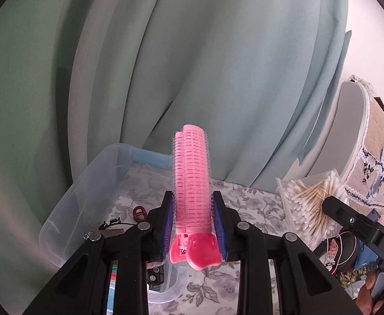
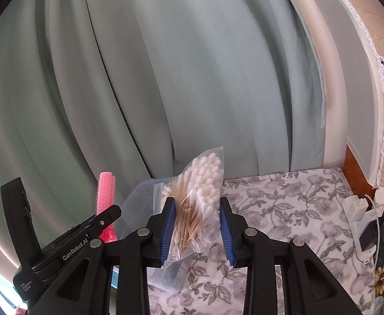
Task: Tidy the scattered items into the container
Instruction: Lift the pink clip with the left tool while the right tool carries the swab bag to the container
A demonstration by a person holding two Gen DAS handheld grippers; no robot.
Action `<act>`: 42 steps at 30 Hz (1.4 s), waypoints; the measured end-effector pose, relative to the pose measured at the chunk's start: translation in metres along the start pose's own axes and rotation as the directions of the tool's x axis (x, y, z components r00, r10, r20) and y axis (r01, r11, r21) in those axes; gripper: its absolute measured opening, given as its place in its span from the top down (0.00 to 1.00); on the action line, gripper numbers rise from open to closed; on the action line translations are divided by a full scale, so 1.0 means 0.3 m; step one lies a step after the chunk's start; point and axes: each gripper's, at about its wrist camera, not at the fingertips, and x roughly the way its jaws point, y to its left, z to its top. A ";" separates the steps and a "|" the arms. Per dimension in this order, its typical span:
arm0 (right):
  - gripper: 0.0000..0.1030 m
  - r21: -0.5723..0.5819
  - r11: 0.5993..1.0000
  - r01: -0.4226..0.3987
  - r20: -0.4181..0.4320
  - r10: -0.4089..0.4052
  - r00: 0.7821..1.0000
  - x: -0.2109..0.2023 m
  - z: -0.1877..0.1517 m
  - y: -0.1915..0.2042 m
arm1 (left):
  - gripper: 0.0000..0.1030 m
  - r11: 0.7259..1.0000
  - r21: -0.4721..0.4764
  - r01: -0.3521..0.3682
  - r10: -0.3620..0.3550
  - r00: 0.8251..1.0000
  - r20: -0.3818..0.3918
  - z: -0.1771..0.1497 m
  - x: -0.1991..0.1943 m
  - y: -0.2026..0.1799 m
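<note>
Soft, even daylight filled both fisheye views, brightest at the pale wall [image 1: 362, 13] on the right, which was washed out to a pinkish white, while the folds of the green curtain [image 1: 192, 65] carried only gentle, diffuse shadows. Both pictures bowed strongly toward their rims and ended in dark vignetted corners. Focus was fairly sharp at the centre, where the fuzz of the pink hair roller [image 1: 192, 178] and the cotton swabs [image 2: 205, 181] showed clearly, but softened toward the edges.
</note>
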 end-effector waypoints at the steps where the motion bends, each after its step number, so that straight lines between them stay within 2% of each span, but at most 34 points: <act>1: 0.66 -0.009 1.000 0.000 -0.014 0.000 1.000 0.017 -0.004 0.011 | 0.71 1.000 -0.009 -0.003 0.003 1.000 -0.002 -0.003 0.004 0.018; 8: 0.66 -0.076 0.997 -0.032 -0.101 0.025 0.995 0.131 -0.044 0.109 | 0.71 0.996 -0.077 -0.037 0.035 0.999 -0.035 -0.034 0.040 0.153; 19: 0.66 -0.170 0.981 -0.089 -0.223 0.050 0.973 0.282 -0.114 0.254 | 0.71 0.987 -0.145 -0.068 0.058 0.995 -0.078 -0.076 0.086 0.304; 31: 0.66 -0.205 0.972 -0.114 -0.310 0.046 0.949 0.394 -0.172 0.332 | 0.71 0.982 -0.166 -0.089 0.069 0.990 -0.121 -0.127 0.141 0.348; 42: 0.66 -0.218 0.965 -0.146 -0.384 0.053 0.922 0.511 -0.226 0.348 | 0.71 0.976 -0.192 -0.104 0.071 0.983 -0.171 -0.120 0.203 0.368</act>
